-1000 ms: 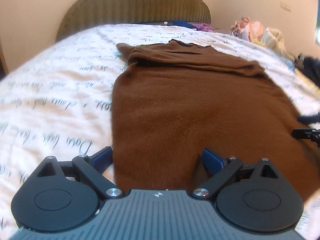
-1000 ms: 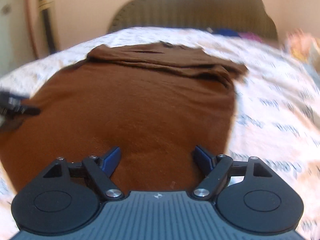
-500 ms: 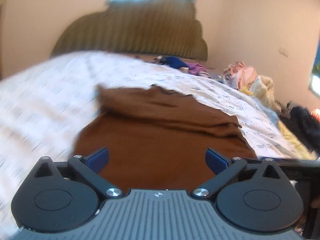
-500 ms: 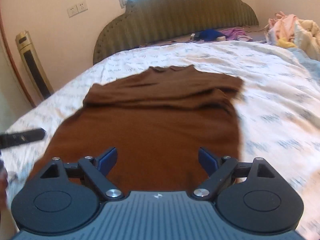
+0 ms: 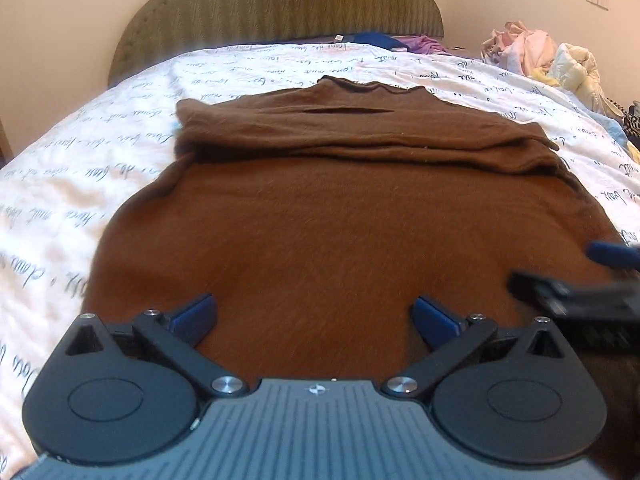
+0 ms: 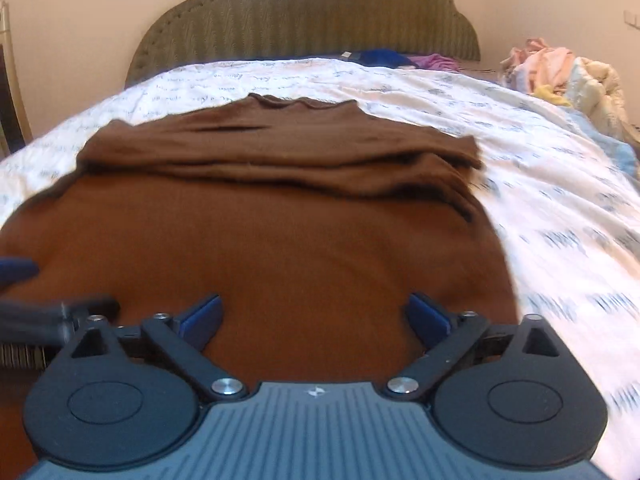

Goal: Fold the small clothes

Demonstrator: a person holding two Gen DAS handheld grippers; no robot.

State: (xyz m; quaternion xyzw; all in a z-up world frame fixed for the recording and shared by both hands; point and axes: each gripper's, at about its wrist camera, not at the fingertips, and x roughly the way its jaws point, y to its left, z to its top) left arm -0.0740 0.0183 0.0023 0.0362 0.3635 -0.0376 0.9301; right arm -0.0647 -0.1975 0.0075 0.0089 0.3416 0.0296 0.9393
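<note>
A brown knit sweater lies flat on the bed, its sleeves folded across the chest near the collar. My left gripper hovers over the near hem. Its jaws are opening, with only flat cloth beneath them and nothing pinched. My right gripper hangs over the same hem further right. Its jaws are opening too, and nothing is gripped. Each gripper shows blurred at the edge of the other's view: the right gripper and the left gripper.
The bed cover is white with script print. A green padded headboard stands at the far end, with blue and purple garments before it. A pile of pale clothes lies at the far right.
Both pairs of jaws have spread wider. The left gripper has slid right from the sweater's left edge to over its middle. The two grippers now sit closer together.
</note>
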